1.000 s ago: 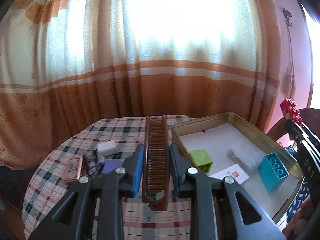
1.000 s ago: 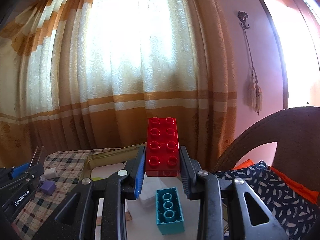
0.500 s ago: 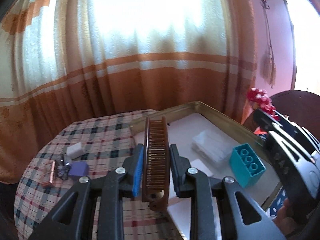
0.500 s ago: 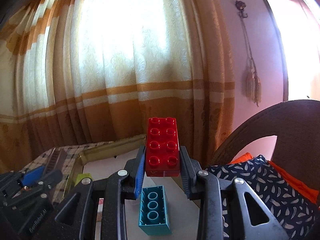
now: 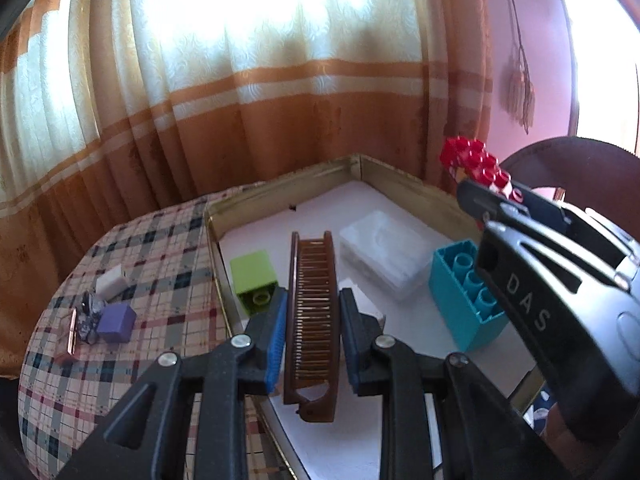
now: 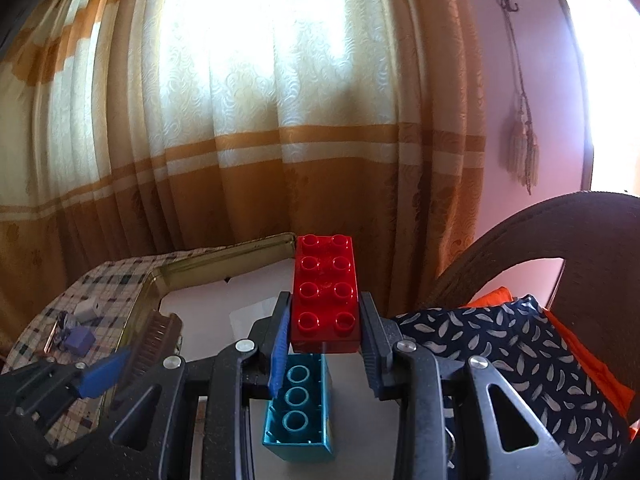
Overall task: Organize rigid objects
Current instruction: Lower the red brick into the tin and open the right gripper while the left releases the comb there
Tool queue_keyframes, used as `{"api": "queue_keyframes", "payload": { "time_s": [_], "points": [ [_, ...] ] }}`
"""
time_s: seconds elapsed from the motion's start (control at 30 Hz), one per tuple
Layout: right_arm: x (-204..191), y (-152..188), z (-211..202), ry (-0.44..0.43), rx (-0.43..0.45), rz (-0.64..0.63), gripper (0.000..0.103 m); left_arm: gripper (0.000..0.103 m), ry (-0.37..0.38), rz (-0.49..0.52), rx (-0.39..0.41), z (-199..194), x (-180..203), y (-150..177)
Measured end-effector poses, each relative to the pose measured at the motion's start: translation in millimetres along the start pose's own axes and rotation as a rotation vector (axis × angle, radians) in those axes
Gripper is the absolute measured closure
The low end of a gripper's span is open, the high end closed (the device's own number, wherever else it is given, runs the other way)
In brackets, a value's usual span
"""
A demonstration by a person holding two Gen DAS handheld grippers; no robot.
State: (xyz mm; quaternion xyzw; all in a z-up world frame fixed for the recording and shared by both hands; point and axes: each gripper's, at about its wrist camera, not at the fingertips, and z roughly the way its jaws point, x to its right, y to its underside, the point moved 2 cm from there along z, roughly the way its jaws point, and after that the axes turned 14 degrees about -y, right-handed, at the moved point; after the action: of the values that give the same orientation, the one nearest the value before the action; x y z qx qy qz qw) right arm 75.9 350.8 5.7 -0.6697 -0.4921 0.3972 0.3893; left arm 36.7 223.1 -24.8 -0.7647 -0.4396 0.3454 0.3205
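Note:
My left gripper [image 5: 312, 320] is shut on a brown comb [image 5: 311, 316], held lengthwise above the gold-rimmed tray [image 5: 280, 178]. In the tray lie a green block [image 5: 254, 276], a clear plastic case [image 5: 380, 256] and a teal brick [image 5: 460, 292] on its side. My right gripper [image 6: 325, 320] is shut on a red studded brick [image 6: 325, 292], hovering over the teal brick [image 6: 298, 408] at the tray's near right. The red brick [image 5: 474, 162] and the right gripper [image 5: 496, 200] also show at the right of the left wrist view. The left gripper [image 6: 124, 356] with the comb [image 6: 154, 340] shows low left in the right wrist view.
On the checked tablecloth [image 5: 160, 248] left of the tray sit a white block [image 5: 110, 282], a purple block [image 5: 116, 322] and a small dark clutter [image 5: 86, 316]. A curtain [image 5: 240, 100] hangs behind. A dark chair back [image 6: 560, 248] and patterned cushion [image 6: 500, 344] stand right.
The left gripper has carried the comb rightward from over the tablecloth to over the tray and tipped lower. The right gripper has drifted slightly, keeping the red brick over the teal one.

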Motion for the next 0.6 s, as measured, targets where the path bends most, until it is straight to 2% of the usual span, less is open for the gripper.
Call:
{"api": "queue_keyframes", "payload": {
  "time_s": [0.3,0.33,0.37,0.4,0.43,0.47,0.53,0.6],
  "points": [
    [-3,2,12,-0.05,-0.066,-0.011,0.068,0.079,-0.005,-0.003,-0.053,9,-2,3],
    [-3,3,13,-0.061,-0.075,-0.011,0.067,0.074,-0.015,-0.007,-0.046,7,-3,3],
    [-4,3,14,-0.061,-0.079,-0.011,0.056,0.051,-0.022,-0.006,-0.04,6,-4,2],
    [-4,3,12,-0.047,-0.07,-0.013,0.041,0.038,-0.03,-0.006,-0.031,4,-4,2],
    [-5,3,8,-0.033,-0.051,-0.016,0.032,0.01,-0.047,-0.012,-0.009,0,-6,1],
    [-6,3,4,-0.025,-0.032,-0.02,0.02,0.0,-0.073,-0.022,0.031,-7,-8,0],
    [-8,3,-3,-0.015,0.006,-0.031,0.014,0.0,-0.095,-0.016,0.111,-19,-9,0],
    [-10,2,-4,0.005,0.011,-0.038,0.011,0.0,-0.107,0.023,0.133,-22,-5,0]
  ]
}}
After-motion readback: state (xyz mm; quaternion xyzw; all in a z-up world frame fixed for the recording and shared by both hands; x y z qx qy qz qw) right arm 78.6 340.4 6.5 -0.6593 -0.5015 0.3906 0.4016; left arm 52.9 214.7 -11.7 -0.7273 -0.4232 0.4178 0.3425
